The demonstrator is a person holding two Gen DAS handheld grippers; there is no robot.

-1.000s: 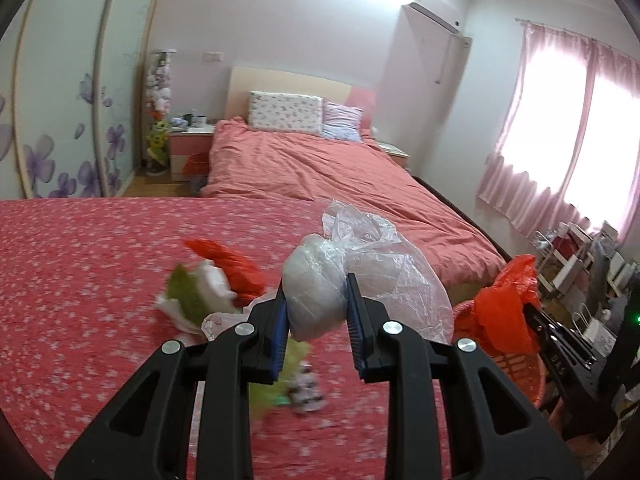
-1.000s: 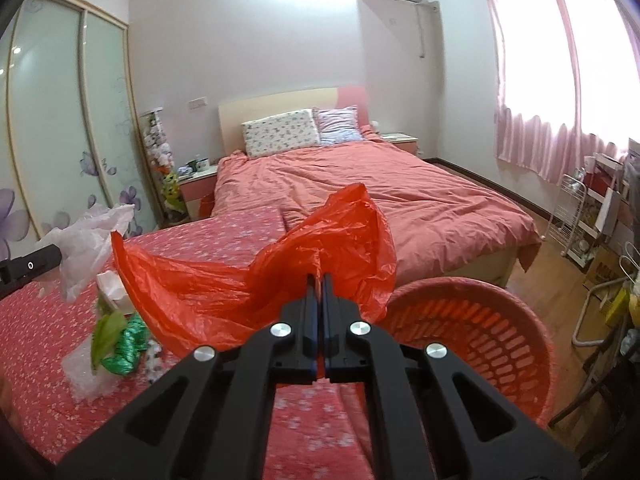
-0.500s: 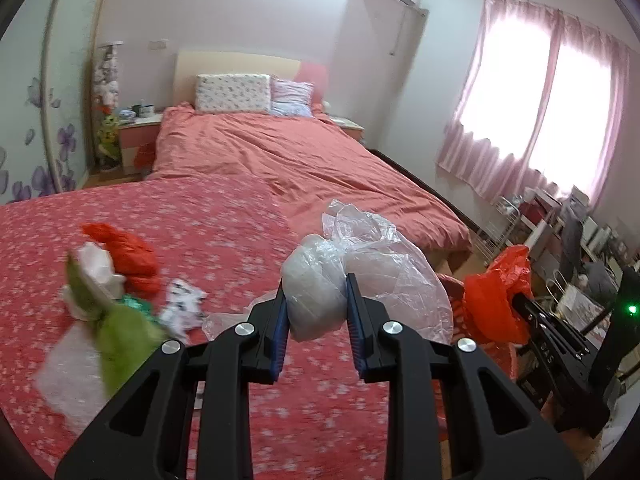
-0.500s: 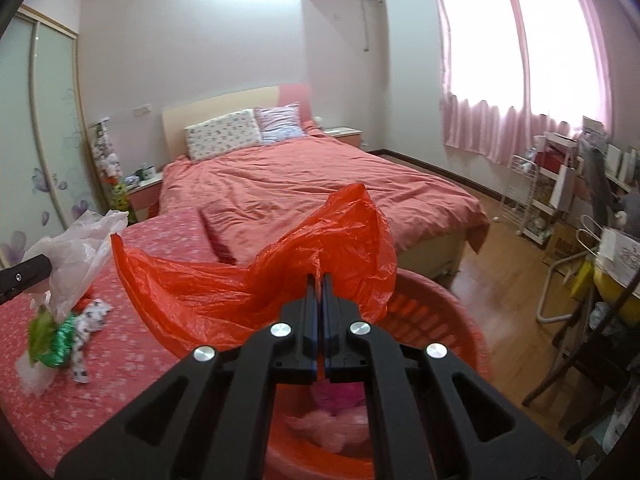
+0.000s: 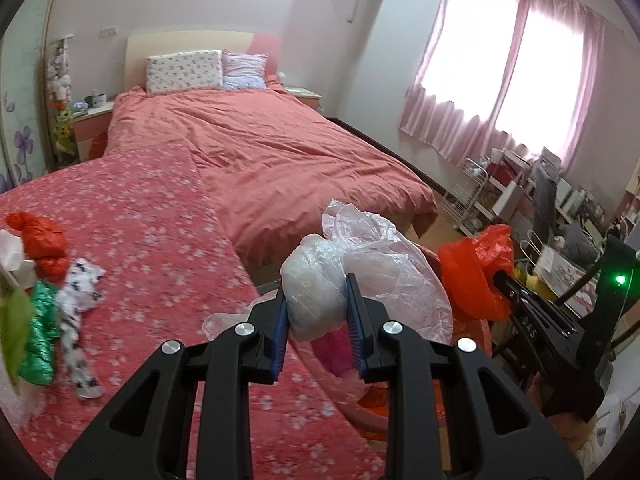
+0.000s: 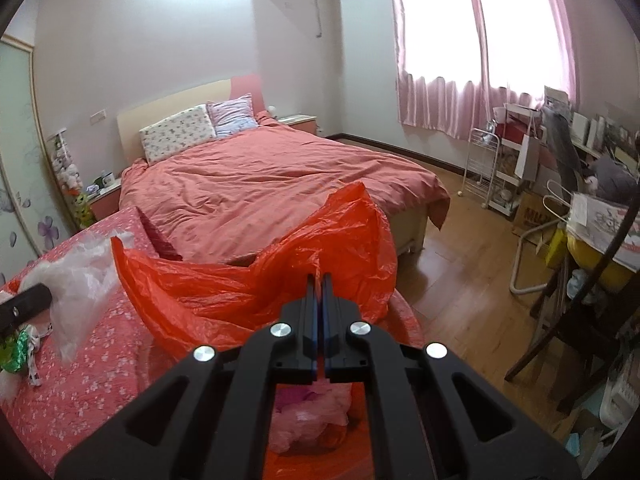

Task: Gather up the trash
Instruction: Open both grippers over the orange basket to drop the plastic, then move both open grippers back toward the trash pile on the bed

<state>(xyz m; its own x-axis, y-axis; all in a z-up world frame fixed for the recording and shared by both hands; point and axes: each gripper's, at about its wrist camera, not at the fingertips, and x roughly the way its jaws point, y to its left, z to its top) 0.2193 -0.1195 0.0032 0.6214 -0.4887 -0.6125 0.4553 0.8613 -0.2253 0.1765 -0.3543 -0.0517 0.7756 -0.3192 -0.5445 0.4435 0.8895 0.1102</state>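
Observation:
My left gripper (image 5: 316, 304) is shut on a crumpled clear plastic bag (image 5: 320, 284), whose loose end billows to the right above a red basket (image 5: 472, 328). My right gripper (image 6: 319, 300) is shut on a thin red plastic bag (image 6: 248, 276) that spreads out in front of it, over the same basket (image 6: 404, 312). Pink and clear wrappers (image 6: 308, 412) lie inside the basket. More trash stays on the flowered bedspread at the left: a red bag (image 5: 38, 236), a green foil wrapper (image 5: 40, 340) and a black-and-white printed wrapper (image 5: 78, 312). The right gripper with its red bag (image 5: 476, 276) shows at the right of the left wrist view.
The flowered bedspread (image 5: 140, 240) covers a near bed, with a second bed in salmon bedding (image 6: 256, 184) behind it. Wooden floor (image 6: 472, 256) lies to the right. A white wire rack (image 6: 482, 168), a cluttered desk and a dark chair (image 6: 576, 312) line the window side.
Both grippers swung right and dipped, from over the flowered bedspread to over the red basket. The trash pile slid to the left edge. Both grips are unchanged.

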